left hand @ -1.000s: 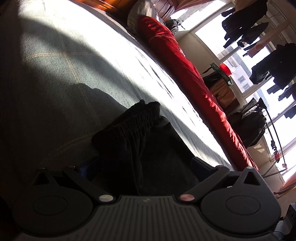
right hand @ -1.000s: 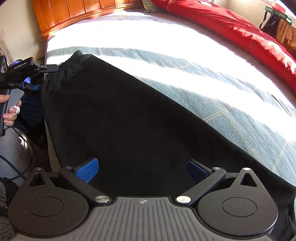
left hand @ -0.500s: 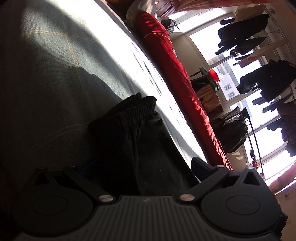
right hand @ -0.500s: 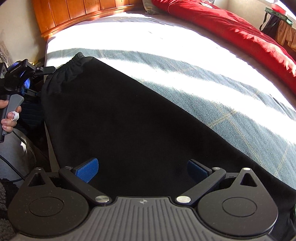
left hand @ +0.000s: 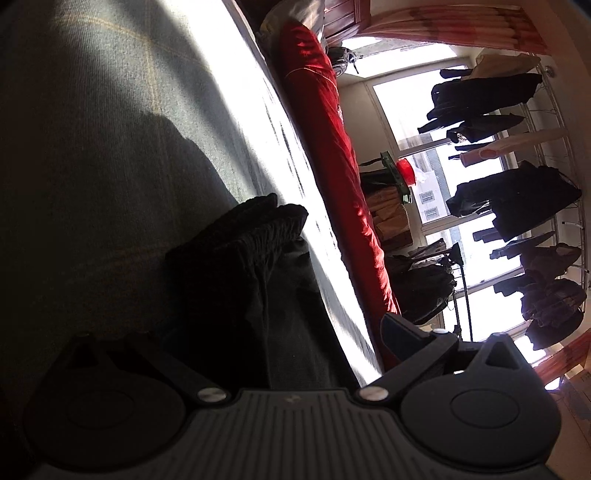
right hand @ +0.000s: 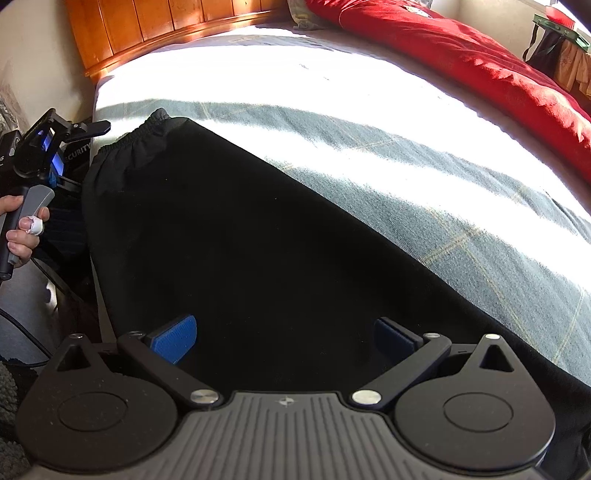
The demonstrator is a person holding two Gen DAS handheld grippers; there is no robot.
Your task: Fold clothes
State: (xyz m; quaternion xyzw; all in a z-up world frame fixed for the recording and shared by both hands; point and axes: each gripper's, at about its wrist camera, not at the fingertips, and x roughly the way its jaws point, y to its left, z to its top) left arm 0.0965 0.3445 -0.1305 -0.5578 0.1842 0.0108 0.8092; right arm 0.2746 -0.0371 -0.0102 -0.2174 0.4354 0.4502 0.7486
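Note:
A black garment with an elastic waistband (right hand: 258, 236) lies flat on the grey-green checked bed cover (right hand: 424, 155). Its gathered waistband end (left hand: 255, 225) shows in the left wrist view, in shadow. My right gripper (right hand: 284, 338) is open, with its blue pads (right hand: 173, 338) spread just above the cloth at the near end. My left gripper (left hand: 280, 332) is open at the waistband end, the cloth lying between its fingers; its left finger is hidden in the dark. The left gripper also shows in the right wrist view (right hand: 48, 147), held in a hand beside the bed's corner.
A rolled red quilt (right hand: 461, 62) lies along the far side of the bed. A wooden headboard (right hand: 159, 29) stands at the head. Dark clothes hang on a rack (left hand: 517, 199) by the window, with bags below.
The left gripper has tilted and swung so the view rolls more toward the window. The right gripper and the garment have barely moved.

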